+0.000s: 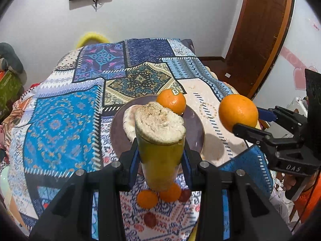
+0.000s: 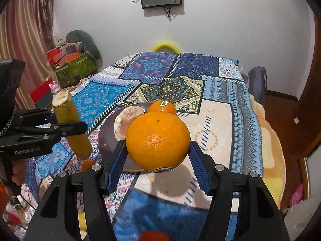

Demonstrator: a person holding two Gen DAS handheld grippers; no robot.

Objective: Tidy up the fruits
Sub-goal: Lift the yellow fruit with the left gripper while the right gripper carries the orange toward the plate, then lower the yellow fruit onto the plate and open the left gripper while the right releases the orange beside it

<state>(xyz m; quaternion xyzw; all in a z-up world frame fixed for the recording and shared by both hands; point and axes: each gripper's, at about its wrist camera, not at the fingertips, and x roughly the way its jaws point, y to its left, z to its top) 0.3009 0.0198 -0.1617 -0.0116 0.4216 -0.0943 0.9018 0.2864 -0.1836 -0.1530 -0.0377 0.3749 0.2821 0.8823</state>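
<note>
Your left gripper (image 1: 160, 158) is clamped on a yellow, cut-ended fruit piece (image 1: 160, 138), held upright above the near rim of the plate (image 1: 195, 124). Your right gripper (image 2: 158, 160) grips a large orange (image 2: 158, 140) just right of that plate, where a stickered orange (image 1: 171, 101) and a peeled fruit (image 2: 128, 118) lie.

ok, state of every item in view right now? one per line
left gripper: shut on the yellow stalk piece, held above the table
yellow stalk piece: held upright, cut end up
right gripper: shut on the large orange
large orange: held in the air
stickered orange: resting on the plate
peeled citrus: on the plate
plate: flat on the tablecloth
small oranges: loose on the tablecloth
</note>
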